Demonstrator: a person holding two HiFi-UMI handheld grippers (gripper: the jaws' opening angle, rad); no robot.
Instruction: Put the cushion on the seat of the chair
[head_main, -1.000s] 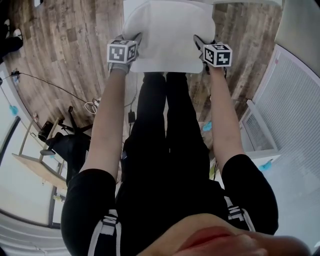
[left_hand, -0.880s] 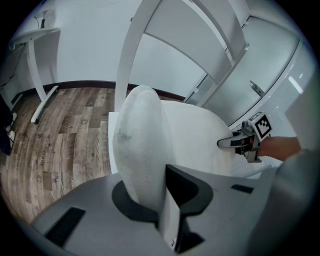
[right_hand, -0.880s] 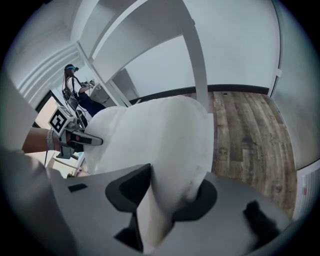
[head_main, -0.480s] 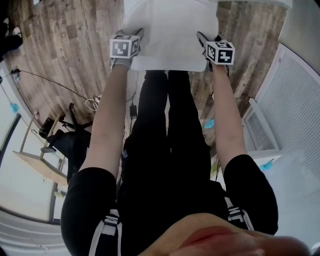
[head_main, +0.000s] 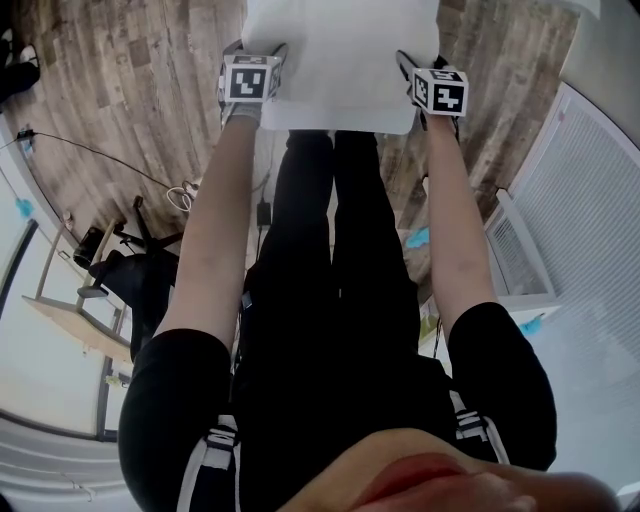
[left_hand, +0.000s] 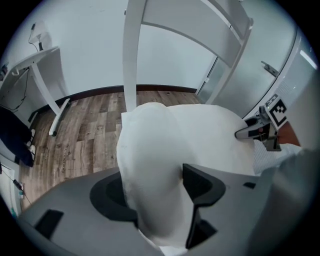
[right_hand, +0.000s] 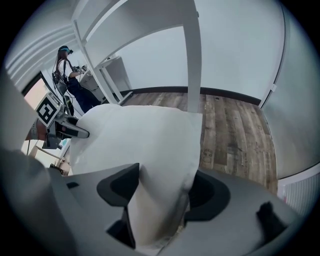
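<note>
Drooping left tongs (left_hand: 155, 180), right tongs (right_hand: 165, 177), just opening, cushion (head_main: 340, 60) perhaps loose between.

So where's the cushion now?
Head view, top centre: the cushion sits between the left gripper and right gripper, whose jaws have just been opening round its corners.

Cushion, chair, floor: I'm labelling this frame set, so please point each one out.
cushion (head_main: 340, 60), head view, middle of its white top face.
chair (left_hand: 131, 55), left gripper view, its white upright back post.
floor (right_hand: 235, 135), right gripper view, bare wood planks.
</note>
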